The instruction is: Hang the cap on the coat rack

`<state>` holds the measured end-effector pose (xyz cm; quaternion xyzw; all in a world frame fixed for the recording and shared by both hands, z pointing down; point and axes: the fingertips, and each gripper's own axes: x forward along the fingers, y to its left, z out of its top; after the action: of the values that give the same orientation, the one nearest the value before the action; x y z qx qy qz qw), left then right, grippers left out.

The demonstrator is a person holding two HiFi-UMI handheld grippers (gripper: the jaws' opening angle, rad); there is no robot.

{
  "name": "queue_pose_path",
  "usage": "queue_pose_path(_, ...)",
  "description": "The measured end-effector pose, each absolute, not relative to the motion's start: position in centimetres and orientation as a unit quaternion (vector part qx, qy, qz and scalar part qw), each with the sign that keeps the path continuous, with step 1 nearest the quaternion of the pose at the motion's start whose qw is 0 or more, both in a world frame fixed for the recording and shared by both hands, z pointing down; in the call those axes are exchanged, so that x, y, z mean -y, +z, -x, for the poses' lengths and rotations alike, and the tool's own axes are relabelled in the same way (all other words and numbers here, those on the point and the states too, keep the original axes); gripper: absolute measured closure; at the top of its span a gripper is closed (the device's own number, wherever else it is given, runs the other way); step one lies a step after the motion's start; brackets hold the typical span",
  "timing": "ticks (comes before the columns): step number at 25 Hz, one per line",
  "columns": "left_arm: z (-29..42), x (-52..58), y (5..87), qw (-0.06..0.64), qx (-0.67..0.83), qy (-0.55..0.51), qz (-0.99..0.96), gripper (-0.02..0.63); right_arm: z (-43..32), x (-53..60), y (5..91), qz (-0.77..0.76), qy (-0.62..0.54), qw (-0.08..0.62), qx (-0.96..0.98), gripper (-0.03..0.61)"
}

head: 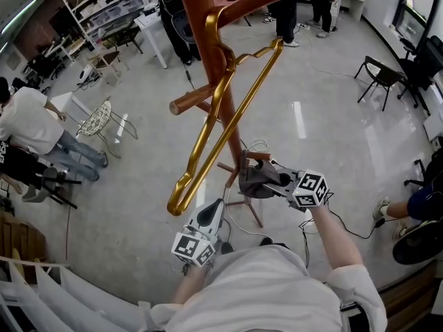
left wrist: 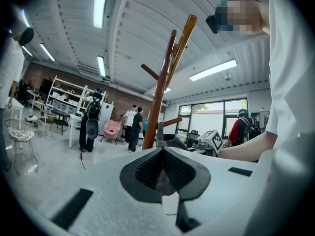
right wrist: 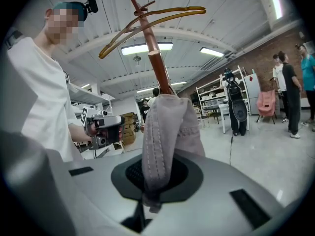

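Grey cap (right wrist: 167, 127) is hanging pinched in right gripper (right wrist: 149, 181) by coat rack (head: 205, 26); left gripper (left wrist: 162, 154) idling, pressed together. Next: lifting onto peg (head: 197, 99).

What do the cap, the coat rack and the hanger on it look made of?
cap: soft cloth, matte grey-pink; stitch rows and limp folds show.
coat rack: probably wood, reddish-brown with a varnish-like sheen.
hanger: shiny gold, thin and rigid; likely metal, though coated plastic can't be ruled out.
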<state>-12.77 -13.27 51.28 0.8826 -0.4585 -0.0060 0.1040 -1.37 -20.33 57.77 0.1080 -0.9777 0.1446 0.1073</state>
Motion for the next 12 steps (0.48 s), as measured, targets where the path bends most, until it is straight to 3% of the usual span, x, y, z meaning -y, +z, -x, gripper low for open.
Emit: queue_pose_path(12,12.87,13.13,51.03,0.102,0.457,-0.004,-0.884,0.604,1.47,20.37,57.71,-0.103,0.139,0.112,0.979,0.56)
